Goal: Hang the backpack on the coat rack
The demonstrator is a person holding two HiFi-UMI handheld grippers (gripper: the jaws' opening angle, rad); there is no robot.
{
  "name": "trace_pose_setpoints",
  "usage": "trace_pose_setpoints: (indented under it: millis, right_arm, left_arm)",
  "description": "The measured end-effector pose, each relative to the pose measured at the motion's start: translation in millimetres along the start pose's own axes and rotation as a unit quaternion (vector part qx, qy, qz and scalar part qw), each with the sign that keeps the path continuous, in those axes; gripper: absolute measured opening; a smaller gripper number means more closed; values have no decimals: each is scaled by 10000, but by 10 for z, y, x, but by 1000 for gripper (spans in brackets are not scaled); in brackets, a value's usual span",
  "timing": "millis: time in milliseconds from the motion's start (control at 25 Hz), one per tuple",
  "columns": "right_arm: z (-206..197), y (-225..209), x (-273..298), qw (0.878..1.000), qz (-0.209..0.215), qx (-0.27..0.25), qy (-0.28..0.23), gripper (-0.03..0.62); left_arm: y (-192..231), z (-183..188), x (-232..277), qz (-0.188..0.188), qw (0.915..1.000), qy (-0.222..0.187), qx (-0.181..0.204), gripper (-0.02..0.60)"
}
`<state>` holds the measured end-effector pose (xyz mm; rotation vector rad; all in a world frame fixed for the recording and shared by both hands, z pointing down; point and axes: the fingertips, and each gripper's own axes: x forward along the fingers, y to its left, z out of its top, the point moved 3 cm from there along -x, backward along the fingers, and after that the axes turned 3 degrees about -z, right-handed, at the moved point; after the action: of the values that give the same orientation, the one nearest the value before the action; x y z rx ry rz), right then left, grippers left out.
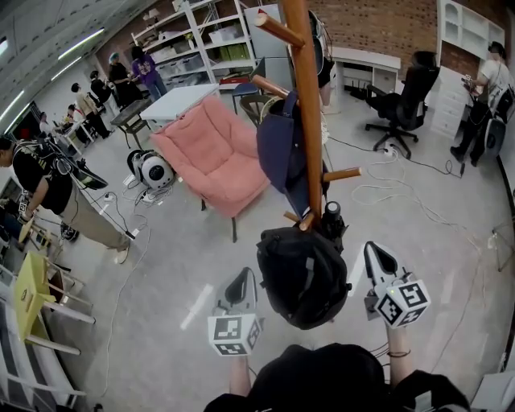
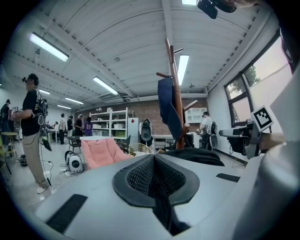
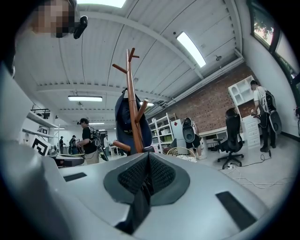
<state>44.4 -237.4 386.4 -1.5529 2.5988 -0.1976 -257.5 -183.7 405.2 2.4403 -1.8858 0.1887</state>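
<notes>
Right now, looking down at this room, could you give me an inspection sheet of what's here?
Surface: grey floor.
Job's things: black backpack against the wooden coat rack, top by a low peg; navy fabric item hangs higher.
Clutter: pink chair, white round appliance.
Grippers: left gripper and right gripper both shut, empty, either side of the backpack.
Cables: white cables loose on the floor.
Surroundings: people, shelves, brick wall, black office chair.
</notes>
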Motion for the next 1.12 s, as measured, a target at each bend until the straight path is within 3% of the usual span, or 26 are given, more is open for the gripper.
trace_pose_setpoints:
  millis: [760,1120]
  right_arm:
    - [-100,-140,15,10000,6,14,59,12]
    - [-166,-187,54,9996,16,289,63,12]
  left_arm:
    - [-89,-65,124,-190,9998,102,5,18]
    - [-115,-85,176,-251,9996,136,-4,18]
